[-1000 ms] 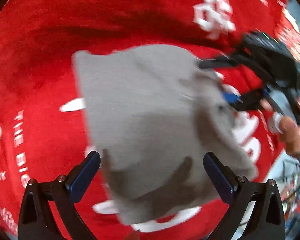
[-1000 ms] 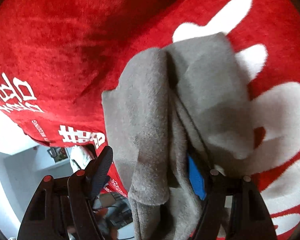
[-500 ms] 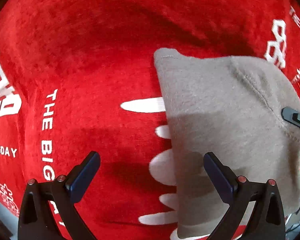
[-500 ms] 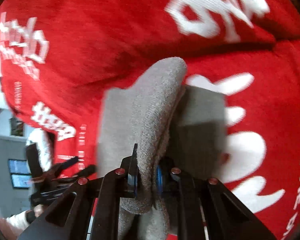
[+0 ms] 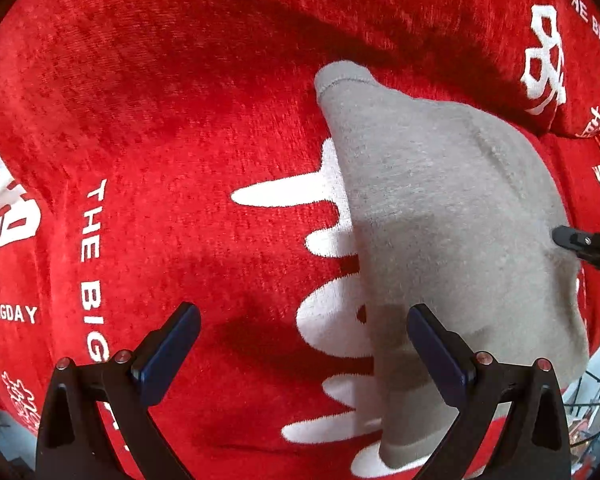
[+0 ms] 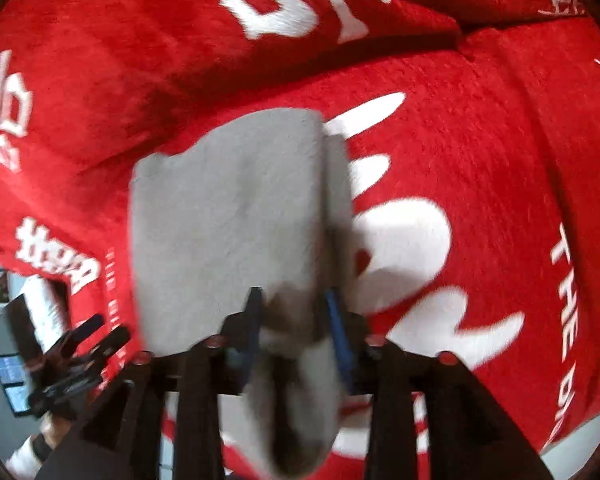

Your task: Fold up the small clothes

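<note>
Overhead, the left claw hangs wide with nothing between its pads, above a red plush cloth with white lettering that covers the whole surface. A grey garment lies folded on it, right of centre. The right claw has just been opening, its pads half apart, with grey fabric bunched between them. Beyond the cloth's near left edge, a grey room and dark screens show.
</note>
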`<state>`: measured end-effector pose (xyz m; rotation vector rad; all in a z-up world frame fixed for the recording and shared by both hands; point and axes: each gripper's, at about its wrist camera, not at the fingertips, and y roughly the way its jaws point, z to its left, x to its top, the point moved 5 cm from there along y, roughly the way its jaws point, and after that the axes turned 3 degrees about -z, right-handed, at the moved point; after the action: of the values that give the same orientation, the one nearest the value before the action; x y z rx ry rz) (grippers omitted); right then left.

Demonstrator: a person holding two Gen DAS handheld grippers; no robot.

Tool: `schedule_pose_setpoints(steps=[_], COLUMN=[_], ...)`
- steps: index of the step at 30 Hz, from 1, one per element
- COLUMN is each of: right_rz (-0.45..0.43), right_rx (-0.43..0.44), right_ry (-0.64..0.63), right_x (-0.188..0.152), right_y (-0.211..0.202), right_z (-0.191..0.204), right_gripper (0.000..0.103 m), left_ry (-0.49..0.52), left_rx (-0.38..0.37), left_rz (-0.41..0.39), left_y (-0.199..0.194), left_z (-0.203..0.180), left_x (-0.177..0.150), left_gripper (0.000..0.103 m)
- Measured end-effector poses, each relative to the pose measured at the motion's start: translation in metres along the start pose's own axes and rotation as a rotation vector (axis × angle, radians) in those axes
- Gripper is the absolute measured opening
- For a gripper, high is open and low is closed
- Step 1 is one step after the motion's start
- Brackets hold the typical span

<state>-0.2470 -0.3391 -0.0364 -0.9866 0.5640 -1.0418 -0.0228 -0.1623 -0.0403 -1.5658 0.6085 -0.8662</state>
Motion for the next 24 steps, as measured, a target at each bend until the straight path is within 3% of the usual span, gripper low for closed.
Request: schedule_pose_setpoints(steps=[3, 5, 6, 7, 8, 13, 16, 20, 24], right_rz=[0.012, 0.05, 0.081, 0.111, 0.137, 0.094, 0.112, 0.09, 0.101], right_rx=[0.059, 0.051, 0.03, 0.01, -0.013, -0.109, -0.161, -0.128, -0.15], right_ry=[-0.023, -0.021, -0.019, -0.022, -0.03, -0.061, -0.058, 0.012, 0.011], right_x=[-0.023, -0.036, -0.045, -0.052, -0.06, -0.07, -0.076, -0.077, -0.083], right_y=[-0.015, -0.01, -0.003, 0.004, 0.01, 0.011, 0.024, 0.021, 0.012], right_z=[0.01, 0.011, 0.01, 0.01, 0.008, 0.004, -0.011, -0.02, -0.027], right_gripper=[0.059, 0.058, 0.041, 0.012, 0.007, 0.007, 0.007, 0.007, 0.008], left_ry=[0.014, 0.04, 0.061, 0.075, 0.081, 0.102, 0.108, 0.104, 0.117], left_rx=[-0.022, -0.04, -0.043, -0.042, -0.042, -0.031, -0.038, -0.041, -0.034], left_rz=[0.003, 0.013, 0.022, 0.03, 0.041, 0.081, 0.091, 0.1, 0.088], left_y=[-0.007, -0.009, -0.008, -0.015, -0.012, 0.002, 0.005, 0.001, -0.008], left_z=[0.0, -0.002, -0.006, -0.02, -0.022, -0.028, -0.028, -0.027, -0.029], left_x=[-0.005, -0.009, -0.015, -0.024, -0.028, -0.05, -0.058, -0.059, -0.058], left_gripper=[0.103, 0.103, 0.103, 0.103, 0.103, 0.103, 0.103, 0.103, 0.103])
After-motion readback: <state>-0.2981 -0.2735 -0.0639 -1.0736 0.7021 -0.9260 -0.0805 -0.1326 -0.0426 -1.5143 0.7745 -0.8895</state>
